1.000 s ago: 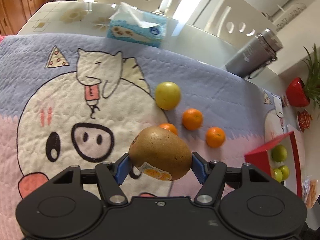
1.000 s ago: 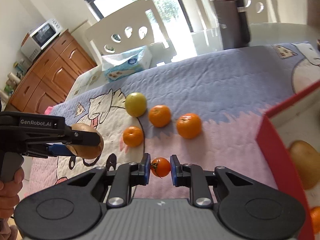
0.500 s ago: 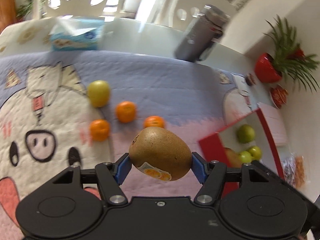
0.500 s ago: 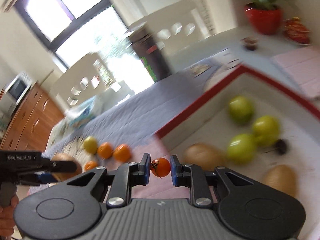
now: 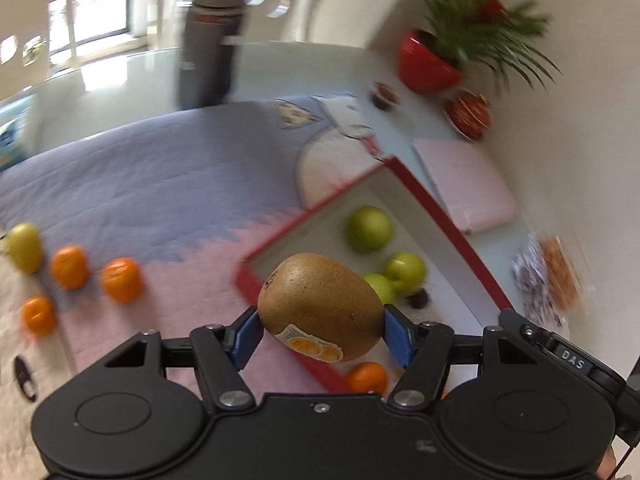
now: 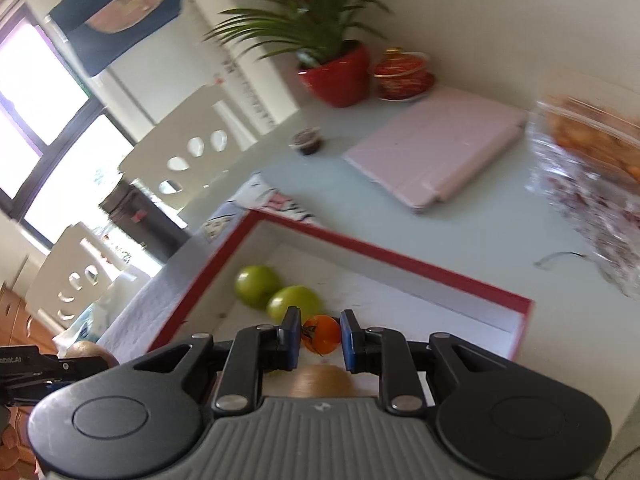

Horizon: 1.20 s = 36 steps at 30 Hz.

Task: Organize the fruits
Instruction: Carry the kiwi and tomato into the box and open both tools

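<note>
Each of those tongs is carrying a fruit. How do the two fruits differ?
The kiwi in the left tongs is brown, egg-shaped and carries a sticker; the cherry tomato in the right tongs is orange-red, round and glossy. The kiwi bulges well past its blue pads, while the tomato sits small between its own. The tomato hangs over the red box; the kiwi is at its near corner. Both are clamped and airborne.

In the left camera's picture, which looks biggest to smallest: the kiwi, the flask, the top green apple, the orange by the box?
1. Flask
2. Kiwi, though it sits right at the camera, so its size is inflated
3. Green apple
4. Orange

The apple and orange look close; blur makes that order unsure.
</note>
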Each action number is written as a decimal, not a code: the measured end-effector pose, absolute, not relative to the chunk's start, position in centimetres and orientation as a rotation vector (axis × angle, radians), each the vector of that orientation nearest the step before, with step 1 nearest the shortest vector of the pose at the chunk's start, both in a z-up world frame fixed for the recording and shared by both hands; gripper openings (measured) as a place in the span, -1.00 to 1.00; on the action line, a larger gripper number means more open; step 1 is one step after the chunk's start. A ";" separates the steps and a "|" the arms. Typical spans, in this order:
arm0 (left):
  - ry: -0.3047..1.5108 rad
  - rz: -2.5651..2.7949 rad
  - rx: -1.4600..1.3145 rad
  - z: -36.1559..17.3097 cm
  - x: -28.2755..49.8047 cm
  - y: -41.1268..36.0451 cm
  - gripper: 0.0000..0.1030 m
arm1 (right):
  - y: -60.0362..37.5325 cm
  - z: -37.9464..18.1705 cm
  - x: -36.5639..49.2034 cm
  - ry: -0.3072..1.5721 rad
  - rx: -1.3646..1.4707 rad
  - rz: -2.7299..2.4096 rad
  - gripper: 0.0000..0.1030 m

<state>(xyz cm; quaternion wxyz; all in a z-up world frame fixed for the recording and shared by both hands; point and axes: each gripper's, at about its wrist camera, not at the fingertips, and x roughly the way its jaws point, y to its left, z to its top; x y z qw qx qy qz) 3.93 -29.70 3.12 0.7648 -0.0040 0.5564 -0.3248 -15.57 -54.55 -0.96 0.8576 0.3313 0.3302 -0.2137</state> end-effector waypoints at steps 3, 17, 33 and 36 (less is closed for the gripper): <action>1.227 -0.745 0.030 2.5 3.3 -32.2 0.46 | -55.4 -1.7 -16.2 0.716 0.714 -0.479 -0.56; 1.392 -0.784 0.104 -2.6 1.7 -38.1 0.47 | -57.7 -5.4 -15.4 0.852 0.876 -0.489 -0.56; 1.356 -0.783 0.097 -0.8 2.0 -37.3 0.60 | -57.9 -4.5 -15.2 0.826 0.888 -0.513 0.03; 1.333 -0.774 0.101 0.0 2.0 -36.8 0.61 | -57.8 -4.2 -15.2 0.822 0.886 -0.515 0.10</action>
